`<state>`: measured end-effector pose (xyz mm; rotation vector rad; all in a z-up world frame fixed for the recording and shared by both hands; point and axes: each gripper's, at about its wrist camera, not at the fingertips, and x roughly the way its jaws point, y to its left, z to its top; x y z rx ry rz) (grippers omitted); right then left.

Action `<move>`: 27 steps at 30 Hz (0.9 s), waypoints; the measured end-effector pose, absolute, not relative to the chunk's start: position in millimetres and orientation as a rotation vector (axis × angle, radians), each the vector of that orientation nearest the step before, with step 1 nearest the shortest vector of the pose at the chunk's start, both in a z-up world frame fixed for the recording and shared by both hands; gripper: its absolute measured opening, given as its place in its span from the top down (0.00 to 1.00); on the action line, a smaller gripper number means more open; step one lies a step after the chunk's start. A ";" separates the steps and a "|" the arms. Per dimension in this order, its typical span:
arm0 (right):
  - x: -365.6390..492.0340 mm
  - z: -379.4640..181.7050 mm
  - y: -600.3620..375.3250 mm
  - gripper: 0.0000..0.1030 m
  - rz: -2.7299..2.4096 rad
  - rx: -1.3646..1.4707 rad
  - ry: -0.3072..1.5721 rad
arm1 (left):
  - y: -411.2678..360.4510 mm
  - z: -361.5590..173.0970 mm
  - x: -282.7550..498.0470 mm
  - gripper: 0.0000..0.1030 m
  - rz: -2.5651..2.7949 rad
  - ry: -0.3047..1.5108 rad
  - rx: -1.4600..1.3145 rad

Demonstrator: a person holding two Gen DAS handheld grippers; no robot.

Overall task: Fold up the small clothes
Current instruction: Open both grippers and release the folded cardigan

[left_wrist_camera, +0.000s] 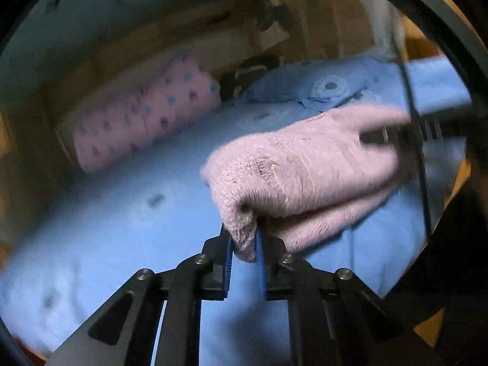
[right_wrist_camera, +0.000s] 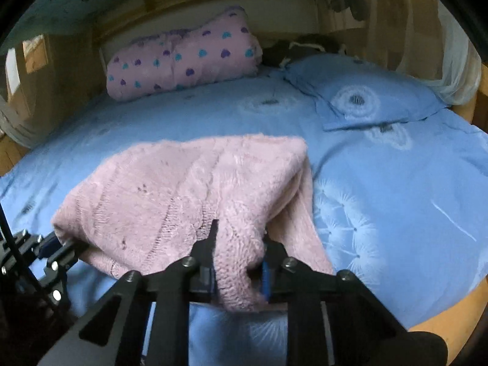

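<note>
The 2 blue-padded fingers (left_wrist_camera: 229, 262) of the left gripper (left_wrist_camera: 244, 253) are pinched tight on a bunched corner of the fluffy pale-pink knitted garment (left_wrist_camera: 305, 167). In the right wrist view, the right gripper (right_wrist_camera: 239, 262) is likewise clamped on a thick wad of the same knit, its jaws kept slightly apart by the bulk of the cloth. The left gripper also shows there at the picture's left edge (right_wrist_camera: 55, 250), holding the garment's other near end.

The garment hangs between the 2 grips just above the light-blue bedspread with white dandelion prints (right_wrist_camera: 396, 207), its far part draped over or resting on it.

Risks, as I judge them: the loose knit is stretchy, so pulling the grips apart could distort it or tug a corner free; each grip may hold more than 1 layer, which would drag a crooked fold; the sagging middle could bunch when laid down.

Farther back lie a blue pillow (right_wrist_camera: 366, 91) and a pink bolster with blue and purple spots (right_wrist_camera: 183, 61). No container is in view.
</note>
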<state>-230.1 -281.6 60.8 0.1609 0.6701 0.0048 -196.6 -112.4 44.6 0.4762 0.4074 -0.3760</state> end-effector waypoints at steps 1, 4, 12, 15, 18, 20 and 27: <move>-235.5 67.4 -289.3 0.82 0.000 0.178 0.644 | -113.3 38.5 -200.9 1.00 -0.379 0.416 0.506; -242.1 67.1 -317.2 0.82 -0.013 0.239 0.632 | -115.9 18.1 -195.0 1.00 -0.391 0.495 0.518; -230.9 35.7 -359.6 0.36 -0.057 0.441 0.738 | -96.8 28.2 -191.8 1.00 -0.506 0.554 0.387; -235.7 58.5 -358.8 0.36 -0.086 0.396 0.667 | -60.8 37.6 -184.1 1.00 -0.498 0.574 0.183; -224.4 85.0 -338.1 0.35 -0.053 0.289 0.634 | -23.8 51.8 -171.4 1.00 -0.414 0.559 -0.015; -201.3 101.5 -306.7 0.33 0.028 0.175 0.658 | -6.9 67.5 -159.5 1.00 -0.377 0.510 -0.116; -86.5 106.7 -190.9 0.32 0.259 0.066 1.010 | -33.2 74.2 -127.4 1.00 -0.702 0.552 -0.102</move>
